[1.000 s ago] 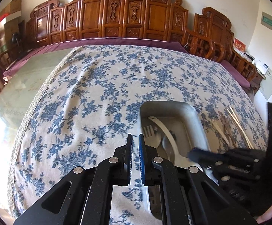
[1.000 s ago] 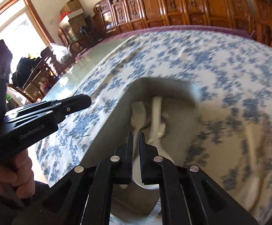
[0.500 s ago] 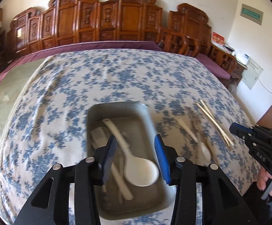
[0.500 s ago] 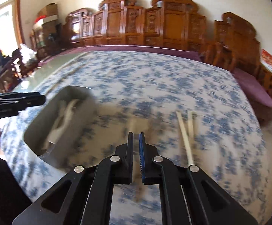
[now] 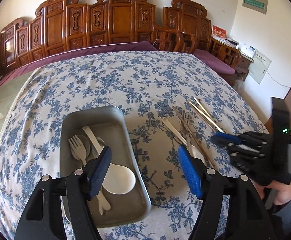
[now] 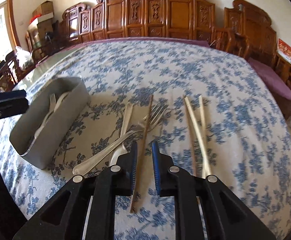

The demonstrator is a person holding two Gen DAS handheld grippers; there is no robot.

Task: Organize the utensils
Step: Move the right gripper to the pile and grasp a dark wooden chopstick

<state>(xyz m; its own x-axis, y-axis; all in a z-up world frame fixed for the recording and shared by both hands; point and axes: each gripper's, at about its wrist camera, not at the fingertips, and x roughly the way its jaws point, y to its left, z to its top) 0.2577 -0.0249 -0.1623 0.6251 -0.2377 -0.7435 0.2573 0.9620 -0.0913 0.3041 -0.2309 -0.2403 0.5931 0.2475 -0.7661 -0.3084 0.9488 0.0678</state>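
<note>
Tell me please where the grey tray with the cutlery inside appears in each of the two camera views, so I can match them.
Left wrist view: the grey tray is at lower centre-left, partly behind the left gripper, whose jaws are opening.
Right wrist view: the grey tray is at the left edge, mid-height, seen from its side.
Shared landmark: the pale chopsticks on the floral tablecloth, to the right of the tray in both views.
</note>
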